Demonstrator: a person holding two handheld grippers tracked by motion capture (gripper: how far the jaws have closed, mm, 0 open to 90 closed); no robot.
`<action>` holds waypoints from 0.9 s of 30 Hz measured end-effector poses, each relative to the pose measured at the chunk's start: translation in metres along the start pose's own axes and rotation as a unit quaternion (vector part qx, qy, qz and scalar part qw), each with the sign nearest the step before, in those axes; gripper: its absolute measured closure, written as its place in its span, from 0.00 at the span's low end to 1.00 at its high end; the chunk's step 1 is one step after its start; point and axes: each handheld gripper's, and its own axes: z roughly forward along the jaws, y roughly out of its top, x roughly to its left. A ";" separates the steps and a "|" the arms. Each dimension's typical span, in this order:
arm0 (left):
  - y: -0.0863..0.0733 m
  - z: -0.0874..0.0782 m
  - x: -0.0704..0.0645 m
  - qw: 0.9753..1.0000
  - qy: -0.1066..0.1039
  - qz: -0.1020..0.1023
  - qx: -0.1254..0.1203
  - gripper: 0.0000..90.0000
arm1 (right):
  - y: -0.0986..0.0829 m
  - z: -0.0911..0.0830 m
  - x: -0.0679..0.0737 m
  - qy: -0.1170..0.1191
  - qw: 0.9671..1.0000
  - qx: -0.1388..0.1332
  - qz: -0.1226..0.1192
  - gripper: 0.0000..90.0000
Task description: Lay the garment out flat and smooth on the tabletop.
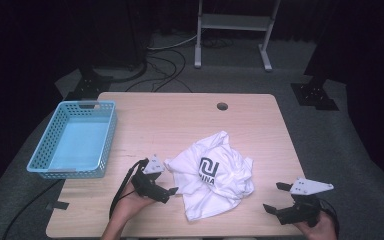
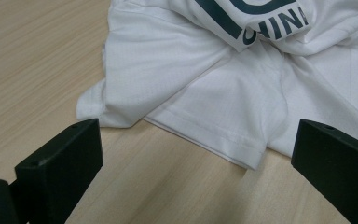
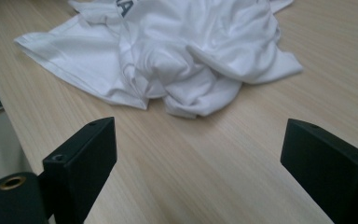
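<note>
A crumpled white T-shirt (image 1: 213,175) with a dark logo lies near the front middle of a wooden table (image 1: 180,120). The left gripper (image 1: 166,187) sits just beside its left edge, jaws spread, empty. The right gripper (image 1: 275,197) rests apart at the right, jaws also spread. A blue basket (image 1: 55,150) stands far left.

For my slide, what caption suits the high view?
Two open tongs, left and right, flank a crumpled white printed T-shirt on a wooden table.

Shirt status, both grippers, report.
Left gripper open, jaws at the shirt edge, not touching. Right gripper open, off to its side. Shirt crumpled on table. Nothing in the way.
</note>
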 end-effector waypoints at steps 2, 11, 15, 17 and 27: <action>0.001 0.000 -0.002 1.000 -0.002 0.003 -0.001 0.01 | 0.012 0.002 0.002 0.001 1.000 -0.004 -0.014 0.12; 0.004 -0.002 -0.007 1.000 -0.009 0.011 -0.004 0.01 | 0.044 0.019 0.003 0.028 0.999 0.007 -0.037 0.12; 0.006 -0.005 -0.008 1.000 -0.007 0.013 -0.010 0.01 | 0.057 0.025 0.005 0.034 0.998 0.008 -0.046 0.12; 0.007 -0.007 -0.009 1.000 -0.007 0.015 -0.012 0.01 | 0.064 0.028 0.006 0.038 0.998 0.008 -0.050 0.14; 0.010 -0.010 -0.012 0.999 -0.023 0.017 -0.018 0.02 | 0.089 0.053 0.007 0.051 0.996 0.034 -0.072 0.17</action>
